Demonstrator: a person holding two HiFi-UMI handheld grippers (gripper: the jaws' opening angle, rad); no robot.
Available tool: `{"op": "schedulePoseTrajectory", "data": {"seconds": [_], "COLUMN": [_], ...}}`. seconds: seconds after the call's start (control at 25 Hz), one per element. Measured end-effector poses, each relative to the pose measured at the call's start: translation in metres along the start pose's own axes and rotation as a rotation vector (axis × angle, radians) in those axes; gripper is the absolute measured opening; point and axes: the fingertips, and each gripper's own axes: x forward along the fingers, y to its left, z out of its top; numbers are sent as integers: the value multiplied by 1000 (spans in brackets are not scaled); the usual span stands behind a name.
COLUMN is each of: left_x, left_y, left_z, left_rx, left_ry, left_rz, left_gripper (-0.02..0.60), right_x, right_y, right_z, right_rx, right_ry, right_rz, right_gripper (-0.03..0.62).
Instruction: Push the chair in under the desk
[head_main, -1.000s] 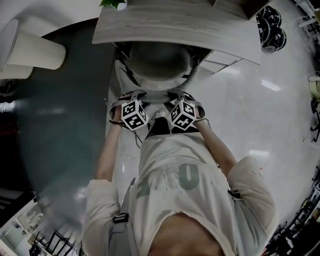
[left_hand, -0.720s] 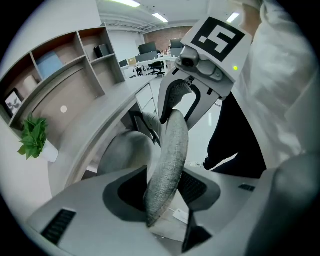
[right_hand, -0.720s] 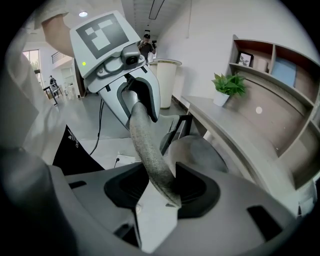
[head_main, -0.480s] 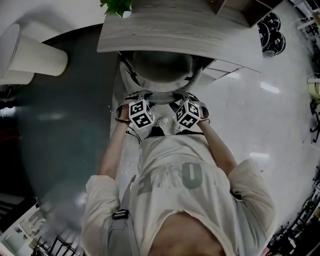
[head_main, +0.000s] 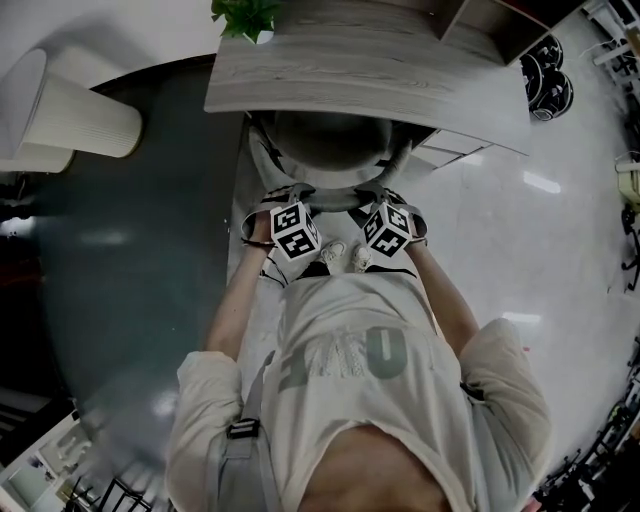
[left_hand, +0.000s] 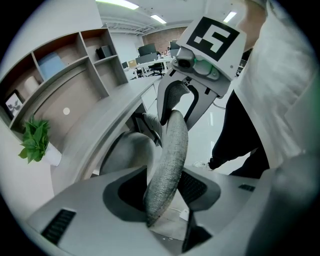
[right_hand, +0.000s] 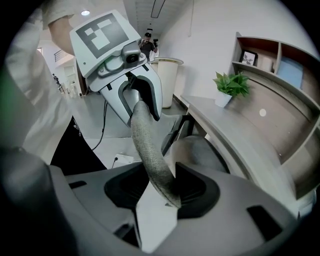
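Note:
The chair's grey seat (head_main: 325, 140) is partly under the pale wooden desk (head_main: 380, 75). Its curved fabric backrest rim (head_main: 335, 192) faces me. My left gripper (head_main: 288, 203) is shut on the rim's left part and my right gripper (head_main: 388, 207) on its right part. In the left gripper view the rim (left_hand: 167, 160) runs up between the jaws of the left gripper (left_hand: 162, 192) to the right gripper (left_hand: 175, 102). In the right gripper view the rim (right_hand: 147, 145) lies between the jaws of the right gripper (right_hand: 160, 187), with the left gripper (right_hand: 142, 100) gripping it farther along.
A potted plant (head_main: 245, 15) and a shelf unit (head_main: 490, 20) stand on the desk. A white cylindrical bin (head_main: 75, 115) stands at the left by a dark round rug (head_main: 130, 250). A drawer unit (head_main: 445, 140) sits under the desk's right side. My feet (head_main: 345, 255) are just behind the chair.
The chair and both grippers have moved forward towards the desk, and the seat sits farther under the desktop. Both grips on the backrest are unchanged.

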Motion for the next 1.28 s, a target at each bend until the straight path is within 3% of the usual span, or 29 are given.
{"op": "schedulePoseTrajectory", "data": {"seconds": [0.32,0.52,0.68,0.8,0.88,0.96,1.0,1.12,1.28], "left_x": [-1,-1,-25,-59,-84,-108,-122,-171,-232], "left_y": [-5,-1,-9,-6,14,43,58,101,132], "left_z": [-1,0,3,18,31,46,55,91,138], "left_rx": [21,0,-103,-221,-282,-341,-373,-446,-507], "left_ry": [-21,-33,-119,-238,-316,-409,-461,-606,-761], "left_rz": [-39,-48,-67,-66,-16,63,112,278,464], "left_gripper": [190,190,190,189,189,185,155,42,14], "right_x": [1,-3,-22,-67,-96,-122,-135,-179,-253], "right_y": [5,0,12,10,-9,-35,-48,-81,-117], "right_z": [-1,2,14,49,77,103,116,159,206], "right_rx": [86,92,113,250,317,332,335,357,425], "right_ry": [54,91,52,-103,-195,-283,-328,-463,-704], "right_rz": [21,-64,-70,-18,-16,-66,-100,-216,-433], "right_gripper": [175,175,173,173,173,172,158,122,27]}}
